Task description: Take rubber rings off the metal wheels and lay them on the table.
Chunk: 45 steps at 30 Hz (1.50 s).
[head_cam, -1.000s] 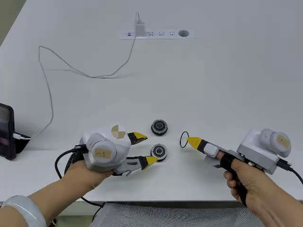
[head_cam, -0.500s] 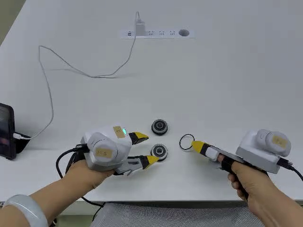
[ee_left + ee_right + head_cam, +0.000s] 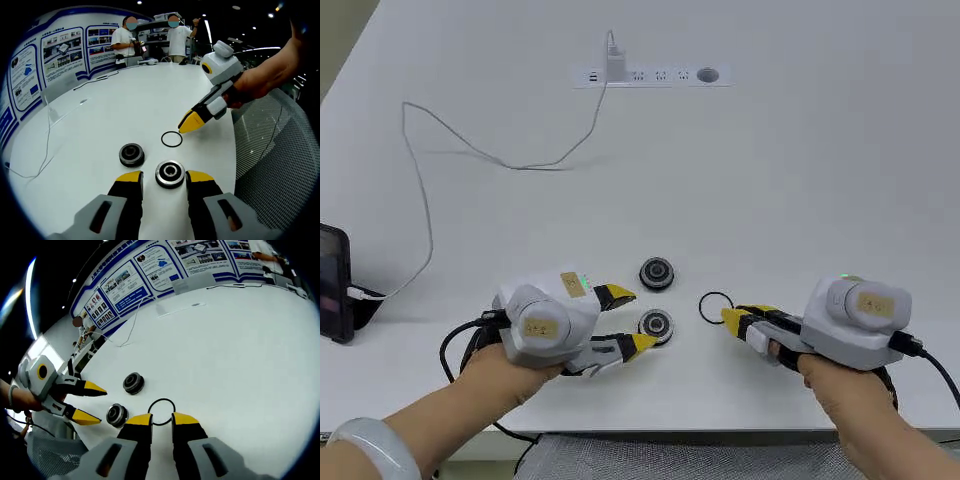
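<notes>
- Roughly halfway, by my reading: one rubber ring (image 3: pixel 715 305) is off and lies flat on the desk (image 3: pixel 770 180), to the right of the two wheels.
- Near wheel (image 3: pixel 170 173) shows a bright metal rim with no black band, so its ring looks already removed.
- Far wheel (image 3: pixel 131 154) looks dark around its outer edge. It probably still wears its ring, though the fisheye picture is too small to be sure. If so, that ring is what is left.
- Left hand-held gripper (image 3: pixel 635 318): jaws wide apart, one on each side of the near wheel, not clamped on it.
- Right hand-held gripper (image 3: pixel 161 419): jaws a narrow gap apart, holding nothing. Its tips sit right at the near edge of the loose ring; I cannot tell whether they touch it.
- Ring's look: thin, black, a plain closed loop, round and undistorted, resting on the white desk apart from both wheels.
- Both wheels lie flat on their sides, close together, hubs facing up.
</notes>
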{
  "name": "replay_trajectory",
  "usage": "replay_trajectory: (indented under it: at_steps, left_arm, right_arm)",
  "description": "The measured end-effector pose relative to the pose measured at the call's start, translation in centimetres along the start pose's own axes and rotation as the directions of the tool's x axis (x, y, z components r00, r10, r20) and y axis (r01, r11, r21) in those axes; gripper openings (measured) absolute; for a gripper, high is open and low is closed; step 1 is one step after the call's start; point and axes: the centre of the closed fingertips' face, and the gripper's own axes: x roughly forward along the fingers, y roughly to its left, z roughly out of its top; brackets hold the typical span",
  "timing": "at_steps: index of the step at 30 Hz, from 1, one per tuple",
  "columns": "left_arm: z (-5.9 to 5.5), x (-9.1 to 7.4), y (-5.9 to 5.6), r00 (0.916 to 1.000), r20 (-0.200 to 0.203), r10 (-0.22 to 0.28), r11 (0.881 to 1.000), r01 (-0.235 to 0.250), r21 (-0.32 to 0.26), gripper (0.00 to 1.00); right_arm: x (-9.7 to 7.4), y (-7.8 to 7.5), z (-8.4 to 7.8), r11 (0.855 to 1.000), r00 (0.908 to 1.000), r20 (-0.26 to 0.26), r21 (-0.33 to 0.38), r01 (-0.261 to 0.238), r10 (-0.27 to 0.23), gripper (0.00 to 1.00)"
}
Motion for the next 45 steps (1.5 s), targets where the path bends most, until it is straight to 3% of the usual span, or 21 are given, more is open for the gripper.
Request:
replay_trajectory:
  at_steps: [12, 17, 30, 45]
  left_arm:
    - [0.2, 0.1, -0.1, 1.0, 0.006, -0.004, 1.0, 0.004, 0.003, 0.33]
    - [0.2, 0.1, -0.3, 0.9999, 0.003, -0.01, 1.0, 0.01, 0.013, 0.28]
    - [0.4, 0.9, -0.8, 0.9997, -0.004, -0.022, 0.999, 0.023, 0.03, 0.22]
    - [0.2, 1.7, -0.9, 0.9987, -0.044, -0.024, 0.997, 0.027, 0.073, 0.18]
  right_arm:
    - [0.3, 2.5, -0.3, 0.995, 0.9964, 0.002, 0.053, -0.085, 0.085, 0.16]
    - [0.4, 3.3, -0.6, 0.99, 0.9938, 0.0, 0.082, -0.111, 0.111, 0.15]
    - [0.7, 5.6, -1.0, 0.969, 0.984, 0.012, 0.172, -0.177, 0.178, 0.14]
    - [0.9, 6.2, -1.2, 0.958, 0.9804, 0.022, 0.211, -0.196, 0.196, 0.13]
